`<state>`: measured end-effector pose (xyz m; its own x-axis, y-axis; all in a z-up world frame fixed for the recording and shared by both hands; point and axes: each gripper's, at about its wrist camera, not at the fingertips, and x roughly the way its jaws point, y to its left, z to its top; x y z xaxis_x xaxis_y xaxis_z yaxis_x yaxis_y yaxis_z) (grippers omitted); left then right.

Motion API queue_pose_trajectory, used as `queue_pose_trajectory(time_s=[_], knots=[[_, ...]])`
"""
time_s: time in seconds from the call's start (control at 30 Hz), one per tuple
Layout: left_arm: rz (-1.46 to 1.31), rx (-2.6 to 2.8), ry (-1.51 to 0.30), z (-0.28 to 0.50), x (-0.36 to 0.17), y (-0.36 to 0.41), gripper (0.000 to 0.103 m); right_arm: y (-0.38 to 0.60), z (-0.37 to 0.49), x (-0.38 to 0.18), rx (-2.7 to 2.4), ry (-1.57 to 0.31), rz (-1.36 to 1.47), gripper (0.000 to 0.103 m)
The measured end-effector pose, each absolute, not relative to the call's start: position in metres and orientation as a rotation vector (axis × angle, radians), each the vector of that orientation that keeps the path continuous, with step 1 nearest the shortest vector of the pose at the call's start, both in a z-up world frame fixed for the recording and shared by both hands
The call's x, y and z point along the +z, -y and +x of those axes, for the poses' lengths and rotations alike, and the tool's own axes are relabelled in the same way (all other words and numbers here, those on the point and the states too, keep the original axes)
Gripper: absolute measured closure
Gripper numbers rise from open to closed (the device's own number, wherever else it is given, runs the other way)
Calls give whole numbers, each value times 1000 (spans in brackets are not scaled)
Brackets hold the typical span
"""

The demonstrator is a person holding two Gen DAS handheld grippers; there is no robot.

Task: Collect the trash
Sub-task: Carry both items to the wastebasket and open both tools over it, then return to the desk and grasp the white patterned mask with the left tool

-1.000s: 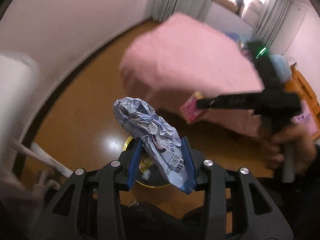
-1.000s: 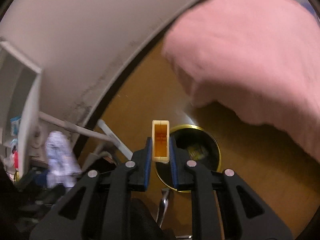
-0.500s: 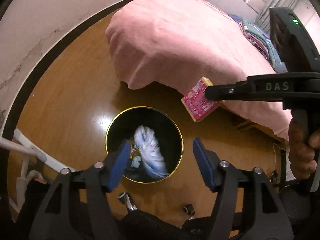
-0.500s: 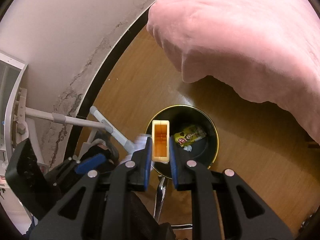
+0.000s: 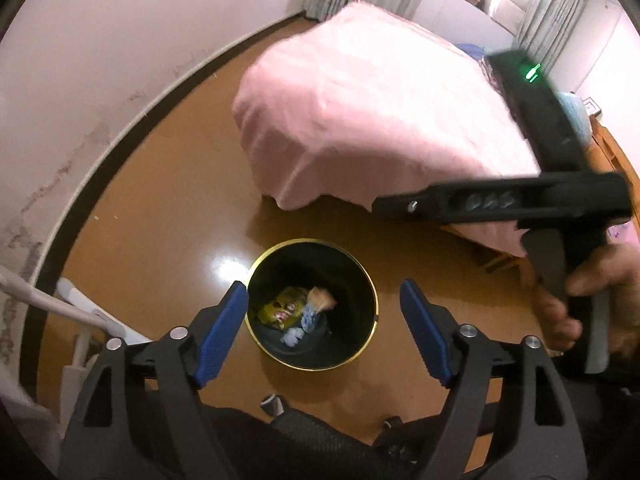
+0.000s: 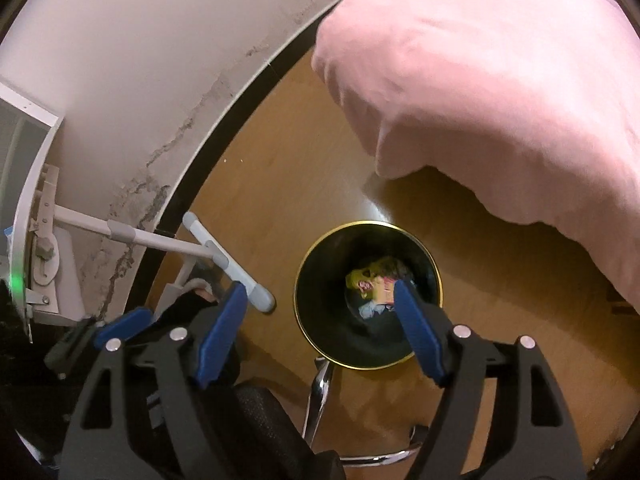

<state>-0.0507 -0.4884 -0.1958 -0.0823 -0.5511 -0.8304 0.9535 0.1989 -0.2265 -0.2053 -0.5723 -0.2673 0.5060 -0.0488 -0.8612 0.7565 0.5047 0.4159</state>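
Black metal with a thin gold rim, the round waste bin (image 5: 362, 332) stands on the glossy brown wooden floor (image 5: 160, 208), and we take it as our landmark. Inside it, at the bottom, lie a crumpled yellow snack wrapper (image 5: 280, 309), a small pink and orange carton (image 5: 322, 300) touching it, and a scrap of pale blue and white paper (image 5: 298, 330) just beside both. We hold our left gripper (image 5: 323, 334) directly above the bin, pointing steeply down; its blue-padded jaws have just been opening and now stand spread wide, with nothing between them but the view into the bin. Our right gripper (image 6: 318, 330) hangs above the same bin from the other side, its jaws also just opened and standing apart, empty, one blue pad overlapping the bin's mouth in its own view. In the left wrist view the right gripper's black body shows beyond the bin, held by a hand (image 5: 592, 300). A bed under a soft pink blanket (image 5: 380, 120) sits just past the bin, its drooping edge near the rim. On the bin's far side from the bed, a white tubular frame (image 6: 224, 256) rests by the scuffed white wall (image 6: 140, 80). A chrome chair base (image 6: 320, 392) shows nearest us, below the bin.
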Motion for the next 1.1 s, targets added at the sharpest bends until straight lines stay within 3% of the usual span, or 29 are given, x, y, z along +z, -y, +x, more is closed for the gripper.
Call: queue_pose_trajectory(time_s=[0.17, 0.27, 0.47, 0.8, 0.97, 1.1], knots=[[456, -1267, -883, -42, -126, 452, 12, 547, -188, -221, -590, -860, 770, 27], [440, -1188, -787, -28, -77, 410, 11, 516, -162, -177, -531, -801, 649, 22], [386, -939, -724, 27, -25, 294, 10, 410, -62, -106, -240, -761, 389, 21], [161, -416, -904, 98, -46, 43, 10, 174, 91, -61, 299, -753, -134, 21], [69, -366, -951, 92, -66, -12, 10, 100, 126, -67, 373, -726, -428, 39], [58, -408, -963, 94, -73, -17, 10, 69, 134, -68, 420, -681, -571, 47]])
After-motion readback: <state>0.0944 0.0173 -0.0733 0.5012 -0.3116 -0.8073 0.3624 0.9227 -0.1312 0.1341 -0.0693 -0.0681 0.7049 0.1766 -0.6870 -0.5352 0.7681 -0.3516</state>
